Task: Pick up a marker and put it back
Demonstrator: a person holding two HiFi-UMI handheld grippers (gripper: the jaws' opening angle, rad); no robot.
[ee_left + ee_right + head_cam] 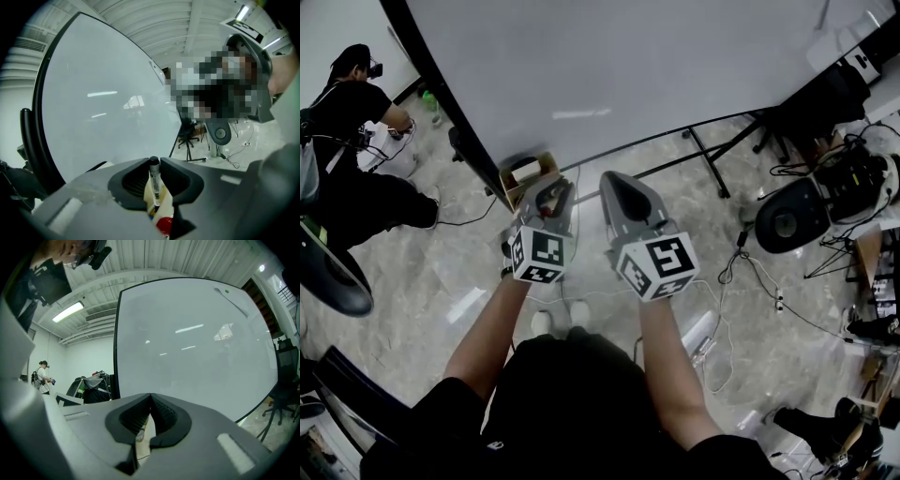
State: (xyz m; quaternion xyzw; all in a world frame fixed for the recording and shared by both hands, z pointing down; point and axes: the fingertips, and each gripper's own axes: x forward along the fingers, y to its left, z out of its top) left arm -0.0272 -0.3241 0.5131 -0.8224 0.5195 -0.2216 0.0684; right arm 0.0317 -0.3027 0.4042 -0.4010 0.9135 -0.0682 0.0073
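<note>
The right gripper (150,398) points level at the big whiteboard (197,348) — its dark jaws meet at the tips, nothing between them. Far off left, a person (44,373) stands below a strip light (71,311).

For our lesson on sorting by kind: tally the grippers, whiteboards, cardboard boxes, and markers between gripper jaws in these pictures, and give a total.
grippers: 2, the left gripper and the right gripper
whiteboard: 1
box: 1
marker between jaws: 1, in the left gripper
total: 5
</note>
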